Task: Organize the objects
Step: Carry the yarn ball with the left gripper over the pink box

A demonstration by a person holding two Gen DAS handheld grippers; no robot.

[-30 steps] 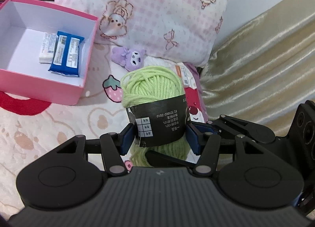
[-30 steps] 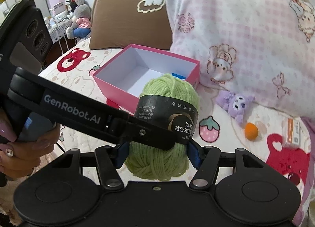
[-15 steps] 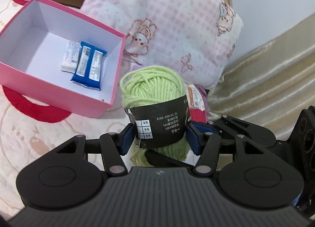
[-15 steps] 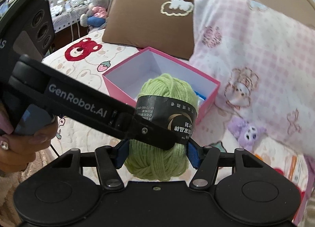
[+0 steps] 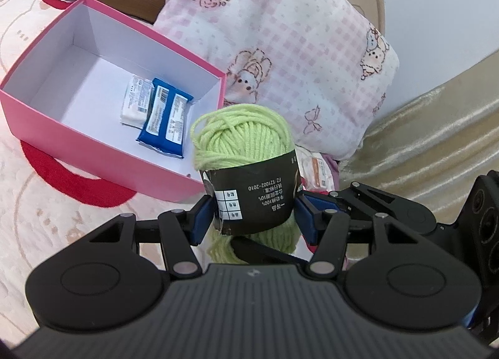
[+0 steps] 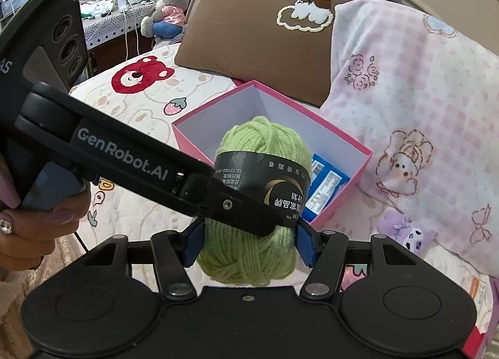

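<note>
A green yarn ball [image 5: 240, 134] with a black paper band hangs above the bed, gripped from two sides. My left gripper [image 5: 254, 218] is shut on its band, blue pads pressing both flanks. My right gripper [image 6: 249, 243] is shut on the same yarn ball [image 6: 265, 137] lower down, and the left gripper's black finger [image 6: 124, 156] crosses in front of it. Just beyond stands the open pink box [image 5: 93, 153], also visible in the right wrist view [image 6: 315, 111]. It holds a blue packet [image 5: 165, 119] and a white packet [image 5: 135, 103].
A pink checked pillow [image 5: 296, 47] lies right behind the box, a brown pillow [image 6: 265, 25] further back. A purple plush toy [image 6: 405, 231] and a small packet [image 5: 318, 169] rest on the bedspread. Gold fabric [image 5: 436, 128] borders the right. A hand [image 6: 31, 228] grips the left tool.
Both grippers have carried the yarn ball across the bed toward the pink box, which now sits closer and more central. The purple toy has slipped out of the left view.
</note>
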